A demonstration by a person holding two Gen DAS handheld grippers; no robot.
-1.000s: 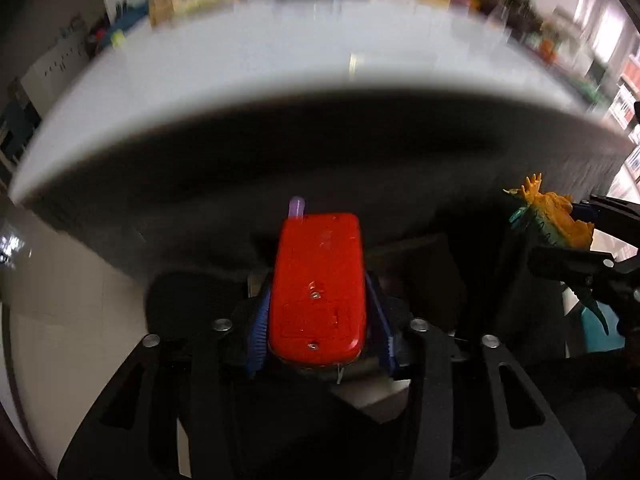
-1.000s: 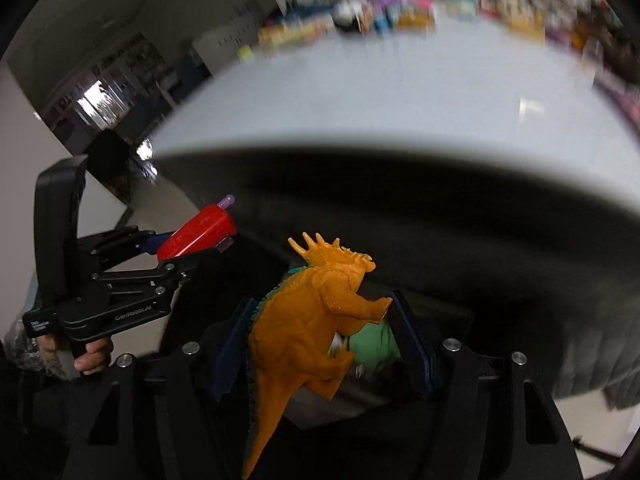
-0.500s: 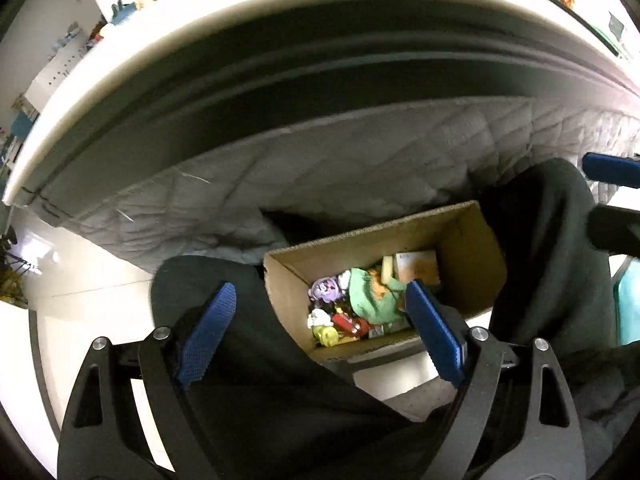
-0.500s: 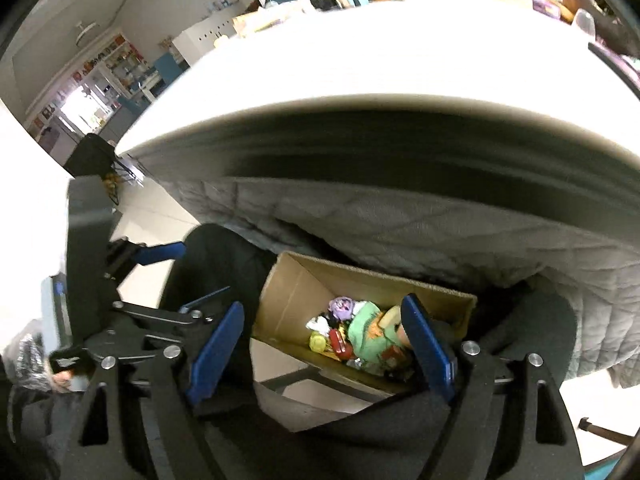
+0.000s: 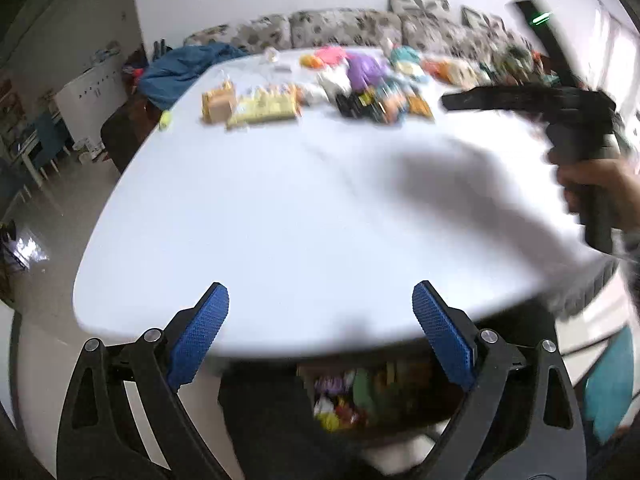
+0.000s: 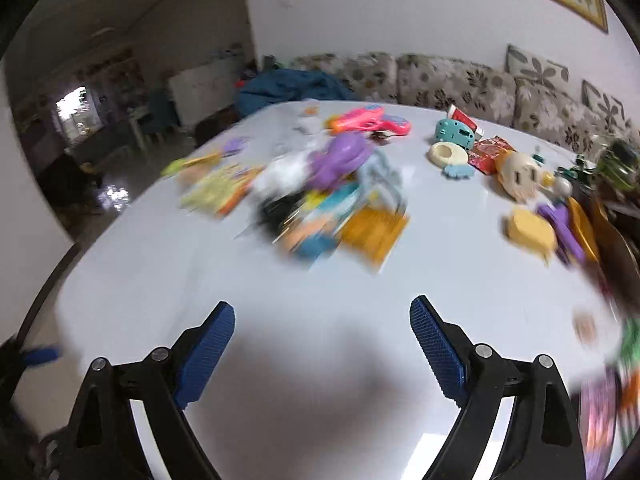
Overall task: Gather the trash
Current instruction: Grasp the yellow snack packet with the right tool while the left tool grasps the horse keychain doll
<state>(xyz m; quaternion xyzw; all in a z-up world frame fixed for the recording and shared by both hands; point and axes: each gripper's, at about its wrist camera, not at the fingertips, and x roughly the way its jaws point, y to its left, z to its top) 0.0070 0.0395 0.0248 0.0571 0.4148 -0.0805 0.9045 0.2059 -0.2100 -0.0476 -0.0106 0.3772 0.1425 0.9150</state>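
Now both grippers are empty and the jaws have just been opening wide. Left gripper [image 5: 320, 328] hangs over the near edge of the white tabletop [image 5: 280, 208], nothing btwn its blue pads. Below that edge, in the left wrist view, the cardboard box [image 5: 360, 396] w/ dropped-in bits shows, blurred. Right gripper [image 6: 322, 340] sits further in over the tabletop, also spread, nothing btwn pads; the left view shows it at the right edge w/ a hand [image 5: 596, 184] on its grip.

Remaining trash lies toward the far edge, well apart from both grippers. Left to right in the right wrist view: yellow-green flat packs [image 6: 216, 188] near the far-left corner, blurred; a purple toy [image 6: 344, 156] on a mixed heap mid-table; an orange packet [image 6: 374, 232] at the heap's near side; a pink toy gun [image 6: 368, 120] behind; a teal gadget [image 6: 454, 132]; a red wrapper [image 6: 490, 152]; a round cream face toy [image 6: 520, 176]; a yellow block [image 6: 530, 230] near the right edge.

Handling, as a guess: packets and wrappers look light, thin, slippery and crinkly, so pinch an edge or corner rather than press flat. Plastic toys look stiff and light; take the narrow part, e.g. gun barrel. Round face toy may roll or slip, so grip across its middle. Heap items overlap; lifting one could drag neighbours.
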